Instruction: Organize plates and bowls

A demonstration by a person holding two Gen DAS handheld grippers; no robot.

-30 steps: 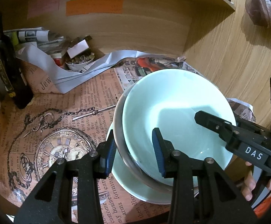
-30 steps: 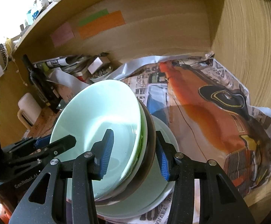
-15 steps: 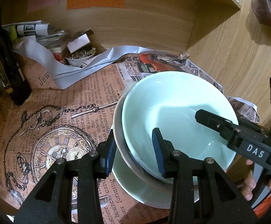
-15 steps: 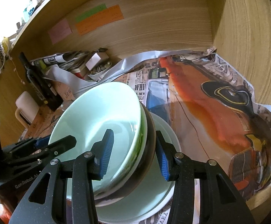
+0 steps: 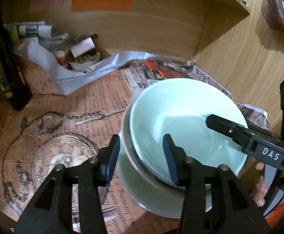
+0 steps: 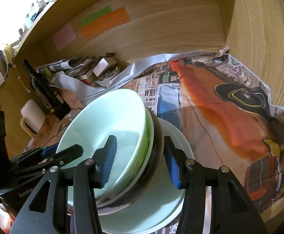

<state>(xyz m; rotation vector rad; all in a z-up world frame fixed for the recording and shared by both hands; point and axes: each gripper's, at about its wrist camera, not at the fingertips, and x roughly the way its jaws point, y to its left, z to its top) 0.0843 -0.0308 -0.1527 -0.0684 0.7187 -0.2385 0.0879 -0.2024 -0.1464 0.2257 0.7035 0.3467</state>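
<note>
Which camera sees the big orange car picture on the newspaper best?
The right wrist view. There the orange car picture spreads almost whole across the shelf floor, beside the stack of bowls. The left wrist view shows only a small blurry orange strip behind the bowls.

**Both tools loosening, angled downward**

The left tool (image 5: 142, 156) points downward, its jaws opening, blue pads apart. The right tool (image 6: 140, 161) points down at a similar slant from the opposite side, its jaws opening too. Fingers (image 5: 260, 187) of the person's right hand show beneath the right tool's black body in the left wrist view.
</note>
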